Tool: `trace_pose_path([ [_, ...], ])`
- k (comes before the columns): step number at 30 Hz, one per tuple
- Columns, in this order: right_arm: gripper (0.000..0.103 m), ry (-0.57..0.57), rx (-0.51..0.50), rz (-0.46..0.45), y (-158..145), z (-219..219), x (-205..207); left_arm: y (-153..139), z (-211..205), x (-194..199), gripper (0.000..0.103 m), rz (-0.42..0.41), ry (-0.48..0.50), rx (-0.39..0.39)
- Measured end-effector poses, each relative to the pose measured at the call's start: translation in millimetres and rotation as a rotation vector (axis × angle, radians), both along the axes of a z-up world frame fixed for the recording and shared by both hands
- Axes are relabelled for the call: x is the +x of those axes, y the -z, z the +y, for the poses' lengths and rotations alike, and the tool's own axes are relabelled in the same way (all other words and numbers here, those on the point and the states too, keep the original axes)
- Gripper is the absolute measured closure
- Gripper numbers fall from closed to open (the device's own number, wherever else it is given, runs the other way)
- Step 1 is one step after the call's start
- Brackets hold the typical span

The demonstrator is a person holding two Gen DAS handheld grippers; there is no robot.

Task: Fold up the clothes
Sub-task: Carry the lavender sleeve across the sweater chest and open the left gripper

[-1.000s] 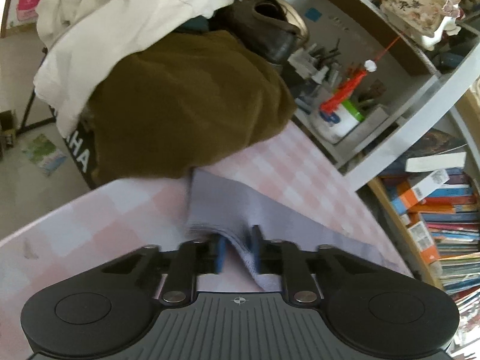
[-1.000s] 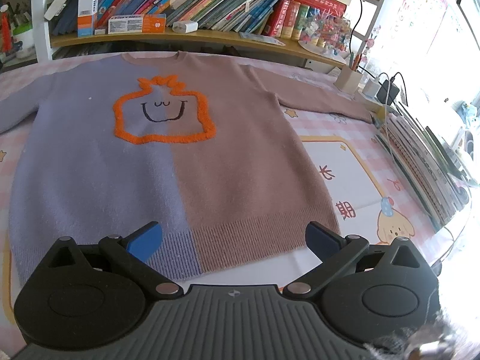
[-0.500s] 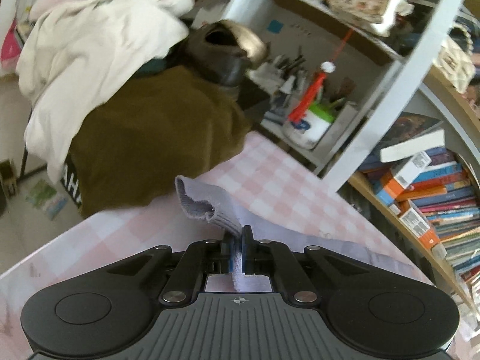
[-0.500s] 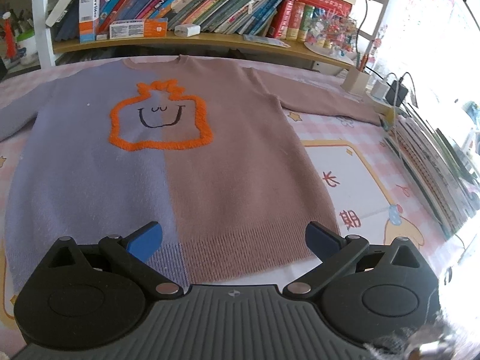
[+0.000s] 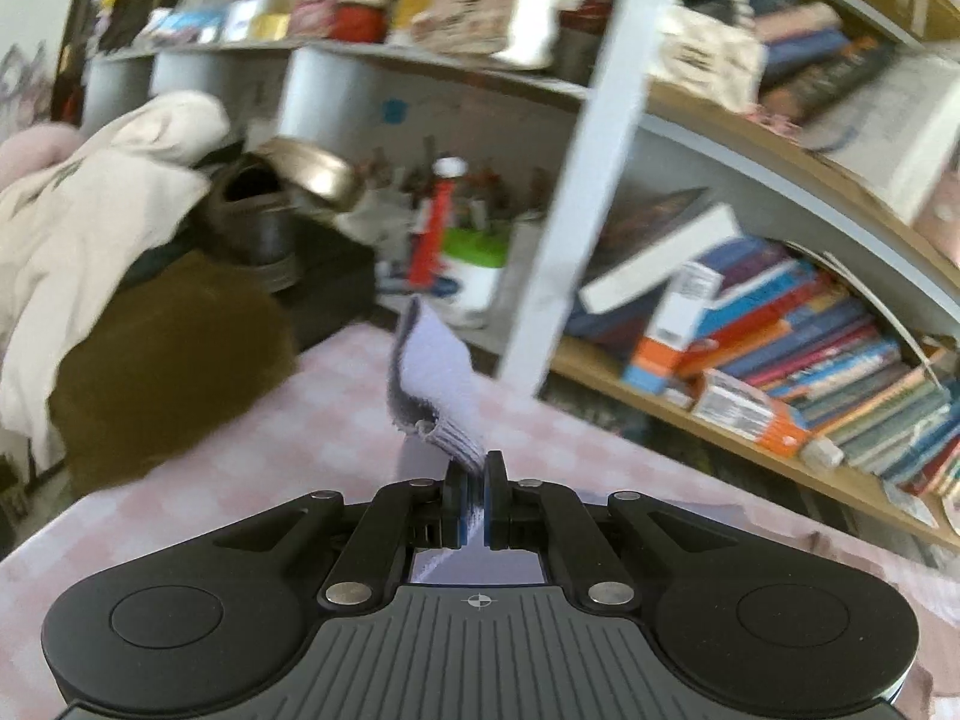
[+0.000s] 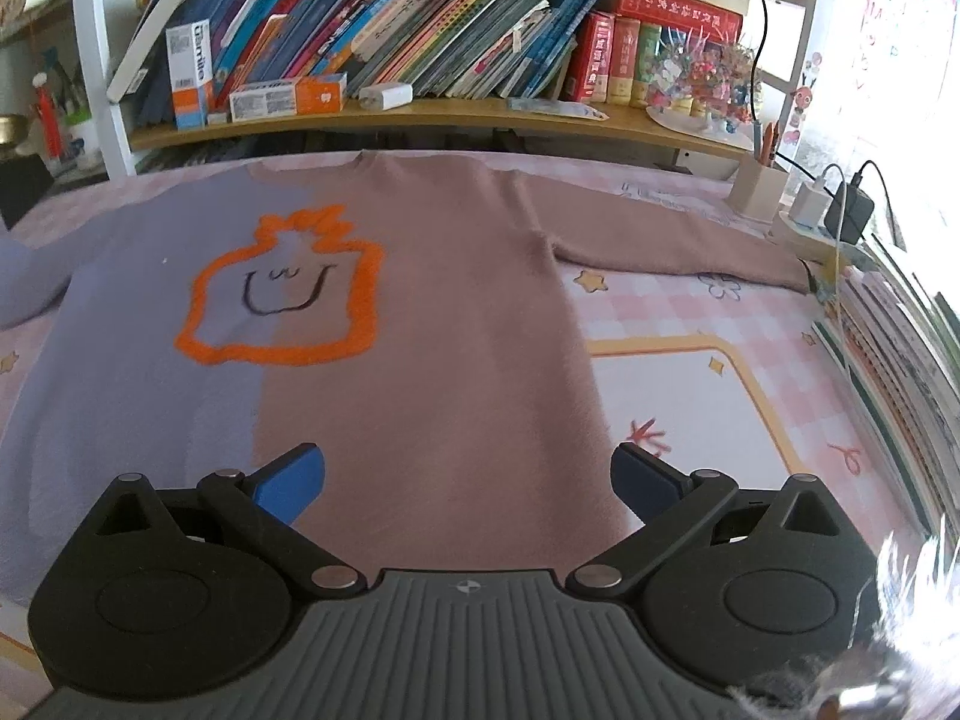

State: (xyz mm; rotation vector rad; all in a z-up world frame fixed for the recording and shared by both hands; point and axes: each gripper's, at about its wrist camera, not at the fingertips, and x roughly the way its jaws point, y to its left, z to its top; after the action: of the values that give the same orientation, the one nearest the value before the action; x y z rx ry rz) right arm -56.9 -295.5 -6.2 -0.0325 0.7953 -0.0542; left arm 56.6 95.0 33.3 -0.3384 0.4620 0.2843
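A sweater (image 6: 420, 324), lilac on its left half and dusty pink on its right, with an orange outlined smiley, lies flat, front up, on the pink checked table cover (image 6: 690, 312). My left gripper (image 5: 474, 480) is shut on the lilac sleeve cuff (image 5: 435, 396) and holds it lifted above the table. My right gripper (image 6: 468, 474) is open and empty, low over the sweater's lower body. The pink sleeve (image 6: 678, 249) lies stretched out to the right.
A bookshelf (image 6: 390, 111) full of books runs along the table's far side. A pile of brown and cream clothes (image 5: 120, 312) sits at the table's left end. A pencil cup (image 6: 759, 186), chargers and stacked books (image 6: 900, 348) line the right edge.
My left gripper closed on the lilac cuff, lifted it off the table and swung right towards the bookshelf. My right gripper moved forward from the hem over the sweater's body.
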Motion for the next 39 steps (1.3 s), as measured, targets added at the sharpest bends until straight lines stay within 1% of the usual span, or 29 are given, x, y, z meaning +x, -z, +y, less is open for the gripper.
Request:
trace_pose_path([
  [6, 0.000, -0.042, 0.037, -0.006, 0.8, -33.9, 8.1, -9.7, -61.1, 17.0, 0.100, -0.005, 0.062, 0.035],
  [11, 0.000, -0.044, 0.064, 0.001, 3.2, -61.0, 11.2, -15.7, -108.6, 35.3, 0.100, -0.019, 0.111, 0.021],
  [14, 0.000, -0.041, 0.081, 0.006, 5.2, -76.2, 12.6, -18.6, -138.9, 48.2, 0.100, -0.029, 0.151, 0.034],
  [19, 0.000, -0.060, 0.089, 0.017, 7.4, -91.9, 12.5, -17.7, -184.0, 70.7, 0.100, -0.019, 0.211, 0.040],
  [25, 0.000, -0.059, 0.090, 0.031, 9.7, -109.6, 11.0, -9.5, -230.8, 85.5, 0.100, 0.006, 0.296, 0.046],
  [31, 0.000, -0.036, 0.103, 0.056, 13.8, -126.1, 10.5, 8.5, -255.7, 94.8, 0.100, 0.060, 0.333, 0.060],
  [37, 0.000, -0.020, 0.106, 0.064, 15.2, -134.1, 9.4, 21.3, -267.8, 101.8, 0.099, 0.102, 0.360, 0.076],
  [38, 0.000, -0.019, 0.106, 0.065, 15.4, -134.6, 9.1, 23.0, -269.3, 102.7, 0.094, 0.111, 0.353, 0.082],
  [39, 0.000, -0.018, 0.105, 0.066, 15.7, -135.2, 8.8, 24.6, -270.6, 103.4, 0.093, 0.119, 0.344, 0.088],
])
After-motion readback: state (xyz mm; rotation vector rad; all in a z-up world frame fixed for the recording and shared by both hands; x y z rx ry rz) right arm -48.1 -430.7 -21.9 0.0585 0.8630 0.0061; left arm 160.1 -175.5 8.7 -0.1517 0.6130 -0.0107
